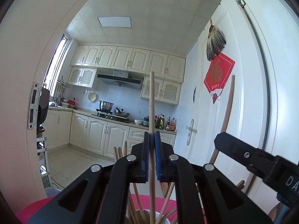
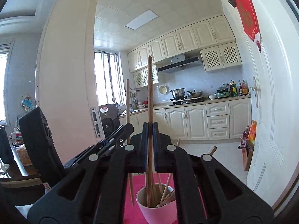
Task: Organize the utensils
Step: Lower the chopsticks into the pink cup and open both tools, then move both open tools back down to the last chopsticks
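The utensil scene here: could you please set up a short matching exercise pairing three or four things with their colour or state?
Things:
1. left gripper
2. cup
3. mat
4. wall hanging

States:
A. pink, holds chopsticks
B. red, diamond-shaped, on the door
C. shut on an upright chopstick
D. magenta, lies under the cup

Pairs: 1-C, 2-A, 3-D, 4-B

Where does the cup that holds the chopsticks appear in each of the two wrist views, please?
Left wrist view: only the rim of the cup shows at the bottom edge, under the left gripper, mostly hidden.
Right wrist view: the cup stands at bottom centre on the pink mat, under the right gripper.
Shared landmark: the steel pot on the stove.
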Available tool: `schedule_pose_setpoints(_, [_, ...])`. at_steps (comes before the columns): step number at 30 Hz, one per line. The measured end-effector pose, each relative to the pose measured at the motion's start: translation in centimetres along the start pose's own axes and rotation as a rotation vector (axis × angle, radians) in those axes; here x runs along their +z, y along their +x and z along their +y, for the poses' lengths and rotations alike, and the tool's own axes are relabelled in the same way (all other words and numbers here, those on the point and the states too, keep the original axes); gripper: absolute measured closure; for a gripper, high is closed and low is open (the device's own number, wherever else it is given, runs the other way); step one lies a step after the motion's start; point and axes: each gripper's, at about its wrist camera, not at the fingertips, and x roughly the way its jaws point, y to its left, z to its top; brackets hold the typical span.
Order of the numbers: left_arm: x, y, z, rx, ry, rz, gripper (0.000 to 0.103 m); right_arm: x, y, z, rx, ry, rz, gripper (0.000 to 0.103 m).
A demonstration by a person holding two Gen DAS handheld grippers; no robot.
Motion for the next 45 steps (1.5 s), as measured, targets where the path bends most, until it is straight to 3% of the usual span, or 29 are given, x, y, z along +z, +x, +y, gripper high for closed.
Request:
schedule_pose_setpoints(11, [-2.6, 2.9, 1.2, 0.039, -0.005, 0.097, 0.095, -0.9, 1.9, -0.9, 0.012, 0.003, 0.064, 0.098])
schedule_pose_setpoints(13, [-2.5, 2.5, 1.5, 0.049, -0.002, 0.104, 0.075, -1.0, 1.9, -0.9, 0.008, 0.000, 0.068, 0.098])
schedule_pose_setpoints(14, [-2.5, 2.4, 1.6, 0.058, 0.000, 0.108, 0.071, -0.9, 1.7, -0.8, 0.009, 0.001, 0.072, 0.098])
schedule_pose_setpoints(24, [-0.9, 0.3, 1.8, 0.143, 0.061, 0.165, 0.053, -0.3, 1.5, -0.5, 0.000, 0.003, 0.093, 0.098])
schedule_pose_setpoints(32, [0.2, -1.4, 2.2, 0.191, 0.098, 0.190, 0.049, -0.4, 2.1, 0.3, -0.038, -0.024, 0.141, 0.097])
schedule_pose_setpoints(35, [0.7, -2.1, 2.4, 0.196, 0.093, 0.204, 0.049, -0.2, 1.8, 0.6, -0.052, -0.032, 0.144, 0.086])
schedule_pose_setpoints(37, [1.1, -2.7, 2.4, 0.200, 0.095, 0.205, 0.047, 0.0, 1.2, 0.8, -0.060, -0.030, 0.132, 0.063])
schedule_pose_setpoints(38, [1.3, -3.0, 2.3, 0.202, 0.098, 0.204, 0.047, 0.1, 0.9, 0.9, -0.062, -0.031, 0.125, 0.060])
schedule_pose_setpoints(45, [2.9, -6.1, 1.6, 0.193, 0.092, 0.219, 0.034, 1.7, -2.1, 1.7, -0.103, -0.055, 0.094, 0.058])
